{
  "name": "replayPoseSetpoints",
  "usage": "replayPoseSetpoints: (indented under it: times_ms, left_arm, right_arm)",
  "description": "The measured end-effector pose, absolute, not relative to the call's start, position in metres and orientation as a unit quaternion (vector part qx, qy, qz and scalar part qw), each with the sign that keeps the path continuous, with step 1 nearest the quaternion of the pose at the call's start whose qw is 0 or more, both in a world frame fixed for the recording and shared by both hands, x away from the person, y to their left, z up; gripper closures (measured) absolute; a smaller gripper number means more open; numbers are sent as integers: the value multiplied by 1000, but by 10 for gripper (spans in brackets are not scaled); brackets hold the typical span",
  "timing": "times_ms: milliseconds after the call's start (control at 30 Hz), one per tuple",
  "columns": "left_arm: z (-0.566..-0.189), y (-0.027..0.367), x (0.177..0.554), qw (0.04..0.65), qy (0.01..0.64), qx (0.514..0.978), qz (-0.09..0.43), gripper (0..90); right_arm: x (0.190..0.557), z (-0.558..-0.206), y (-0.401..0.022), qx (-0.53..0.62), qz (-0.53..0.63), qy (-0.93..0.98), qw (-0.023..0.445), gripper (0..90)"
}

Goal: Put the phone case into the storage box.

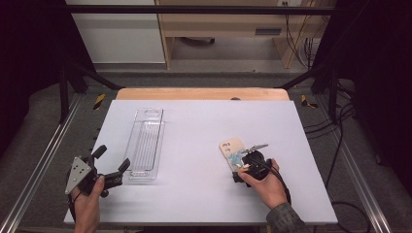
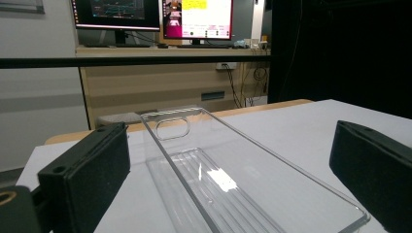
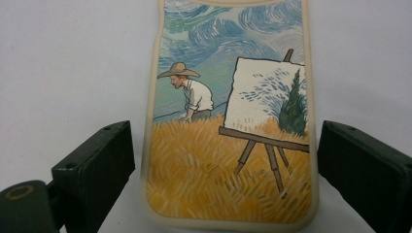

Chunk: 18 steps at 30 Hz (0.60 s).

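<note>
Phone case (image 3: 228, 126) flat on white table (image 1: 204, 194), right of clear tray (image 1: 145, 143), well apart. Right gripper (image 1: 241, 167) over case's near end, jaws spread, straddling both long edges, gaps either side. Left gripper (image 1: 112, 167) just off tray's near left corner, jaws spread wide, holding nothing.

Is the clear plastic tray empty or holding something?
Empty: the clear tray shows only its ribbed floor; the phone case lies apart on the table.
</note>
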<state>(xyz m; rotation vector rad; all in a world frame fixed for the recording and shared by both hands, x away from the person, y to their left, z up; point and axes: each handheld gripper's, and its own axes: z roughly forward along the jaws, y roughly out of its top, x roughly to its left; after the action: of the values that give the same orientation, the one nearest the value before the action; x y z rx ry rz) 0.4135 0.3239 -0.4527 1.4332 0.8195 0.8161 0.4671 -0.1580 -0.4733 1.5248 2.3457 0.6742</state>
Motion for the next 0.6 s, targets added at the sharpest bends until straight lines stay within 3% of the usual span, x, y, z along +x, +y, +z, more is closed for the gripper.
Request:
replayPoseSetpoints:
  times_ms: [600]
  left_arm:
    - [-453,324,414,604,354,620,354,10]
  right_arm:
    - [467,-480,-156,530,221,808,135,73]
